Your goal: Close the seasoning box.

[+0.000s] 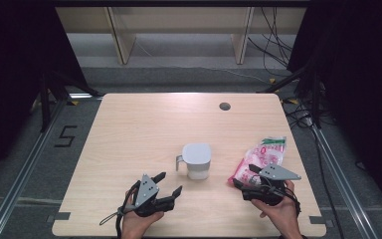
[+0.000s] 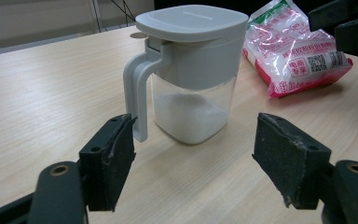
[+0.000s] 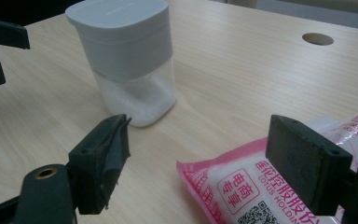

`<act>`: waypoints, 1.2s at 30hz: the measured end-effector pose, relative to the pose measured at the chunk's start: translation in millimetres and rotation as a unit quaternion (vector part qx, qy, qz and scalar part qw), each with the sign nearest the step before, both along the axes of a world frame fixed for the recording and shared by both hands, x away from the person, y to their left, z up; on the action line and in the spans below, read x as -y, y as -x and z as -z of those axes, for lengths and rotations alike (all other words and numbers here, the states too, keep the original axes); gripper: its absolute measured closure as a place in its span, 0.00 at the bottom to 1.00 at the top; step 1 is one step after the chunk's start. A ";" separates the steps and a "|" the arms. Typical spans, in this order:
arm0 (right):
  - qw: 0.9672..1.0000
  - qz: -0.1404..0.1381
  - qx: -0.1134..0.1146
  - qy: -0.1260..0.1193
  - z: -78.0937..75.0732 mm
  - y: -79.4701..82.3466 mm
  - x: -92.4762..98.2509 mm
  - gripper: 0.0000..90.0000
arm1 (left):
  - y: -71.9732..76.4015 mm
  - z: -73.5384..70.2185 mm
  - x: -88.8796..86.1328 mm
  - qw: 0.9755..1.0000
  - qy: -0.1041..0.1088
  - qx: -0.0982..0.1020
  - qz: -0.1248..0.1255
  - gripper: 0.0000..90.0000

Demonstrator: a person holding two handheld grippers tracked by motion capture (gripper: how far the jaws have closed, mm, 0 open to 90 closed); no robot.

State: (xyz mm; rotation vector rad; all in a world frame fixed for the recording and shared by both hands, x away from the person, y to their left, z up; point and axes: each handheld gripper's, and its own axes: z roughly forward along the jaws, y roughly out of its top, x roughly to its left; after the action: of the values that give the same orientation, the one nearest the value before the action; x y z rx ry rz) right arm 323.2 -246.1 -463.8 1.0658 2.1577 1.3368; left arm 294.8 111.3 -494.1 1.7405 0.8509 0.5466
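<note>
Your left hand-held gripper [image 1: 168,182] sits released, jaws spread wide with nothing between the pads, aimed at the grey-lidded clear plastic jug with a grey handle and white powder in its lower part [image 1: 196,161]. In the left gripper view the jug [image 2: 186,70] stands upright just ahead of the jaws, handle on the side of the left-hand pad [image 2: 114,158], and that pad looks close to the handle's lower end; touching or not, cannot tell. Lid is shut on the jug.

Your right hand-held gripper [image 1: 242,175] is also released, jaws wide apart, on the other side of the jug from the left one. The pink-and-white printed plastic bag of white granules [image 1: 261,158] lies flat beside the jug, away from its handle, well apart from it. In the right gripper view the near end of the bag [image 3: 242,186] lies between the open jaws, the right-hand pad [image 3: 303,163] in front of it; pads not pressing on it as far as you can see. The jug [image 3: 128,56] stands beyond the bag there.

Light wooden counter [image 1: 139,129] carries jug and bag; the jug is near its middle, toward your edge. Round grey cable hole [image 1: 224,106] lies well beyond the jug, toward the far edge.
</note>
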 end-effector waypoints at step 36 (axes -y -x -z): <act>1.000 -0.022 -0.011 0.009 8.1 12.8 -0.4 0.24 | 9.0 13.2 1.6 1.000 -0.010 -0.013 0.008 0.30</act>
State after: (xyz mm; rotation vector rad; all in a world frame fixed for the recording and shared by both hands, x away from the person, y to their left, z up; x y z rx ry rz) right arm 310.3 -245.7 -471.9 1.0354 2.2171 1.3280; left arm 285.8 109.7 -507.3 1.7743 0.8515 0.5239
